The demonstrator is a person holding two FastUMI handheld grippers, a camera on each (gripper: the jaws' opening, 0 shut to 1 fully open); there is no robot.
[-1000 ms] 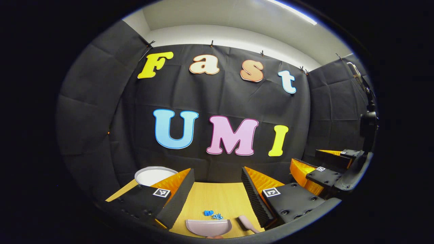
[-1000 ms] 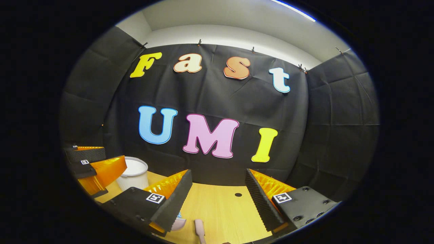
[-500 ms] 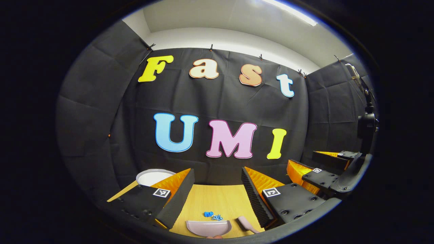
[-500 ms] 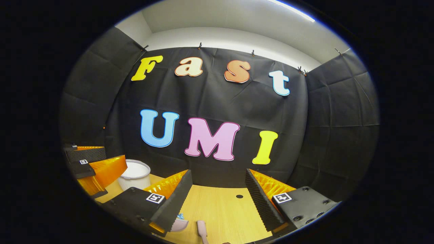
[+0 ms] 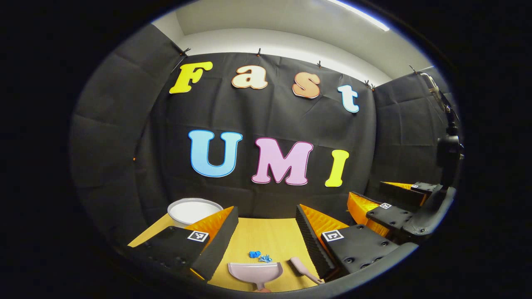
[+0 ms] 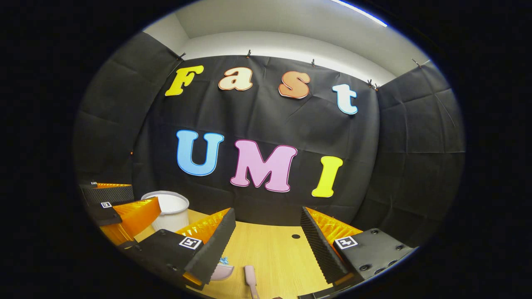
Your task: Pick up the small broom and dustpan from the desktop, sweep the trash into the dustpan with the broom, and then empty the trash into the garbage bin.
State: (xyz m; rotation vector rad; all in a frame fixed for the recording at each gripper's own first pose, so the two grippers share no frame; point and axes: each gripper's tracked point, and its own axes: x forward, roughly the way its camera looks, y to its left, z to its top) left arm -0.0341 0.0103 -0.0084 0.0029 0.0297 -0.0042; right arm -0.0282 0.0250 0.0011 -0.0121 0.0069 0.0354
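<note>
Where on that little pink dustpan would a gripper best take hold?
Probably by the short handle of the dustpan, which juts from its back edge toward the left gripper. The wide scoop looks too broad for the jaws, and its mouth faces the blue trash, so coming from the near side, above the handle, keeps that mouth clear.

You are working in a recording booth, probably inside a lab or office room. Black cloth (image 6: 266,124) hangs on clips as the walls on three sides. Above it you see a plain white wall (image 6: 266,43) and a ceiling light strip (image 6: 359,12). A light wooden desktop (image 6: 270,257) stands at the bottom.
</note>
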